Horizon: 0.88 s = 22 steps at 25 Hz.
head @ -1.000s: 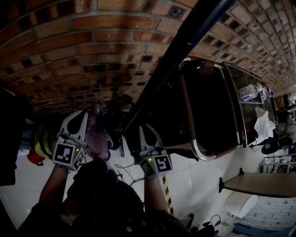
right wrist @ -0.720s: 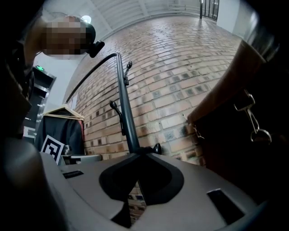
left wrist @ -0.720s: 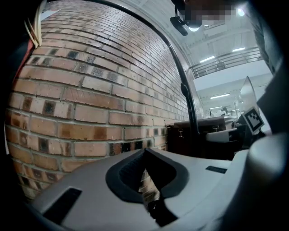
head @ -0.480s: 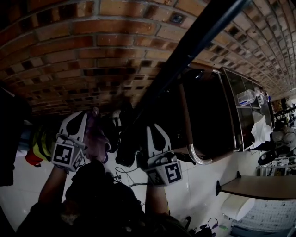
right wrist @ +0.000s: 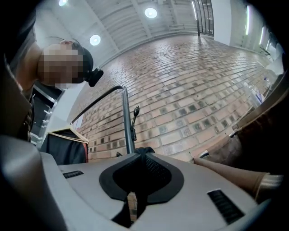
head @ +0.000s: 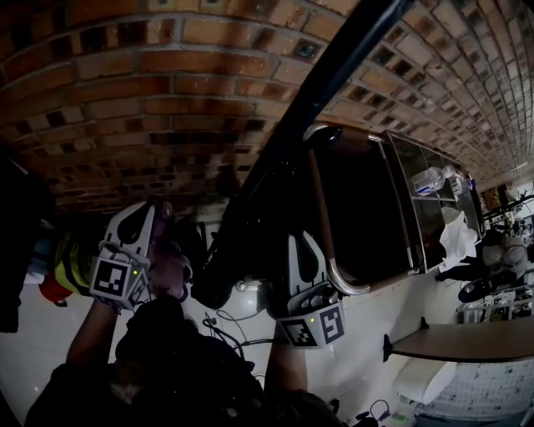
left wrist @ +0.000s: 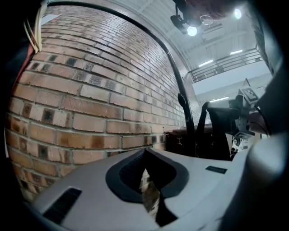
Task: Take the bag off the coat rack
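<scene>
faces a red brick wall point(head: 167, 100) rising from a white tiled floor point(head: 359, 359). holds a dark cabinet point(head: 367, 200) against the bricks, with a wooden tabletop point(head: 476, 329) nearby. glows under round ceiling lamps point(right wrist: 151, 12).

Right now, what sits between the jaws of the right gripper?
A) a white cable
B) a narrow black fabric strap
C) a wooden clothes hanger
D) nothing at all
B: in the right gripper view, the right gripper has its jaws nearly together, pinching a narrow black fabric strap that bunches up just above the tips.
</scene>
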Each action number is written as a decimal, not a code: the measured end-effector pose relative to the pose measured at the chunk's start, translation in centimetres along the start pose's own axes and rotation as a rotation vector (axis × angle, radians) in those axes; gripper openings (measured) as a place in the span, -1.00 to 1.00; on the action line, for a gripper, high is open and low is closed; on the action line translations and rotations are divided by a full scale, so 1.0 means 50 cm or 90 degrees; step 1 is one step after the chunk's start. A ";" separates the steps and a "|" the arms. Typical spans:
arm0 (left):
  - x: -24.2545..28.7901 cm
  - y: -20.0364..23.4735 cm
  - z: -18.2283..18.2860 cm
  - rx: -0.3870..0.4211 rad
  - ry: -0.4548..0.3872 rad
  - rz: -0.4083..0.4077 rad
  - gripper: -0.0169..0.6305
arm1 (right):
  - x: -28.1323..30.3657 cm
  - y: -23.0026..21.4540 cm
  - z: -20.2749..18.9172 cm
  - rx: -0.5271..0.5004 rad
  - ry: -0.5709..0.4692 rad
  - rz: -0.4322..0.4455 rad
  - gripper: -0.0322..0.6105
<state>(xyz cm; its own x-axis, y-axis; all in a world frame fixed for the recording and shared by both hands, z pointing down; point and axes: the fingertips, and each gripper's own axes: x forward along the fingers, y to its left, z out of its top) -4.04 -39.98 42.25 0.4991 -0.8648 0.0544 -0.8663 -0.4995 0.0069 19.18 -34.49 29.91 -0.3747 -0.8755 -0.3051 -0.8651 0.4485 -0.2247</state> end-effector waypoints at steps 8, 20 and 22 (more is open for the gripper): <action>-0.080 -0.042 0.030 0.005 -0.008 0.013 -0.84 | -0.091 0.053 0.045 0.012 -0.005 0.018 -0.74; -0.288 -0.175 0.025 -0.014 0.008 0.043 -0.84 | -0.275 0.129 0.066 0.047 0.016 0.059 -0.74; -0.317 -0.182 0.027 -0.015 0.007 0.052 -0.84 | -0.302 0.146 0.068 0.054 0.018 0.064 -0.74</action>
<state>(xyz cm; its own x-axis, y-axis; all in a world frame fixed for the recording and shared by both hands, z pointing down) -4.04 -21.80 39.95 0.4271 -0.9017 0.0666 -0.9042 -0.4265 0.0250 19.66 -17.41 29.75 -0.4687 -0.8296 -0.3036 -0.7915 0.5470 -0.2728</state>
